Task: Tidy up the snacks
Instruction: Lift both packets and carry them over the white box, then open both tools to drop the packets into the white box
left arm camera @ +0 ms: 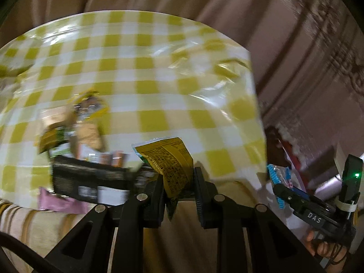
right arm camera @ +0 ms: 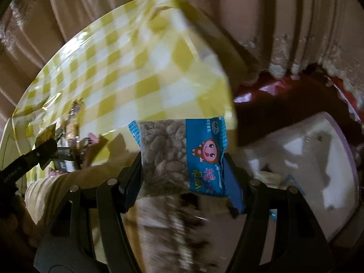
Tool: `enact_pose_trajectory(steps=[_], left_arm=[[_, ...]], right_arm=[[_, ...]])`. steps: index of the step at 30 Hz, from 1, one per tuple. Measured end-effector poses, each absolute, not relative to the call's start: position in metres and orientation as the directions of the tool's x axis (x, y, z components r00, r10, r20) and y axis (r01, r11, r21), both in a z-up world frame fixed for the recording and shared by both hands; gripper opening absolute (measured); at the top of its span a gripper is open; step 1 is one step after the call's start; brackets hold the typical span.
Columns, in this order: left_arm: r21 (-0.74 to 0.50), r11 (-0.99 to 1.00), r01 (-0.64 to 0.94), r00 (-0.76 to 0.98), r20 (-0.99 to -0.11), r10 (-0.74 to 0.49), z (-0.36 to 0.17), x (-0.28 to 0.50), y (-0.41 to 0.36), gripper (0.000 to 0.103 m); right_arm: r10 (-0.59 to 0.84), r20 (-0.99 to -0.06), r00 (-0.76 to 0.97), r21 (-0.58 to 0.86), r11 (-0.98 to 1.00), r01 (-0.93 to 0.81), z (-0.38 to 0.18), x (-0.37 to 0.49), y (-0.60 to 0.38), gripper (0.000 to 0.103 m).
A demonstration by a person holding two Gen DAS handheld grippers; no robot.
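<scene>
On the left of the desk (left arm camera: 141, 72), which wears a yellow-and-white checked cloth, lies a loose pile of snack packets (left arm camera: 75, 136), blurred, with a black box (left arm camera: 91, 182) at its near edge and a pink packet (left arm camera: 61, 202) nearest of all. No container holds them.

Further right, the left tool (left arm camera: 178, 188) is clamped on a yellow snack packet (left arm camera: 168, 161) (printed text faces the camera), held up above the desk's near edge.

Right again, past the desk's corner, the right tool (right arm camera: 182, 170) is clamped on a blue packet of seeds (right arm camera: 179, 154) with a clear window and a pink cartoon face. To its right sits a white tub (right arm camera: 318, 159) with a purple rim; its contents cannot be made out.
</scene>
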State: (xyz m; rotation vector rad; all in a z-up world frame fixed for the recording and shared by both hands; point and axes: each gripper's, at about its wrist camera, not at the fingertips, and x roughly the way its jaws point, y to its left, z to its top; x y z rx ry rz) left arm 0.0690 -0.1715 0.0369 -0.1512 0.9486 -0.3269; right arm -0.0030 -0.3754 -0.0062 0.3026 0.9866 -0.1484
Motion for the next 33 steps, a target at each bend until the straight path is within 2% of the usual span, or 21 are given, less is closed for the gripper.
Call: enact_pose_trajectory(steps=[15, 27, 31, 33], left_arm=[[-0.263, 0.813, 0.519, 0.354, -0.8, -0.485, 0.028, 0.043, -0.316, 0.023], [-0.323, 0.738, 0.593, 0.188, -0.835, -0.516, 0.008, 0.041, -0.365, 0.023], [-0.343, 0.736, 0.585, 0.163, -0.838, -0.52, 0.004, 0.043, -0.365, 0.026], [-0.346, 0.74, 0.577, 0.159, -0.841, -0.517, 0.002, 0.044, -0.365, 0.036]], right_arm=[[-0.161, -0.855, 0.493, 0.093, 0.887, 0.452, -0.016, -0.058, -0.469, 0.068], [-0.217, -0.874, 0.434, 0.047, 0.853, 0.52, -0.032, -0.072, -0.506, 0.069], [-0.213, -0.878, 0.429, 0.053, 0.847, 0.529, -0.033, -0.073, -0.508, 0.071], [-0.208, -0.88, 0.426, 0.057, 0.846, 0.53, -0.033, -0.072, -0.507, 0.074]])
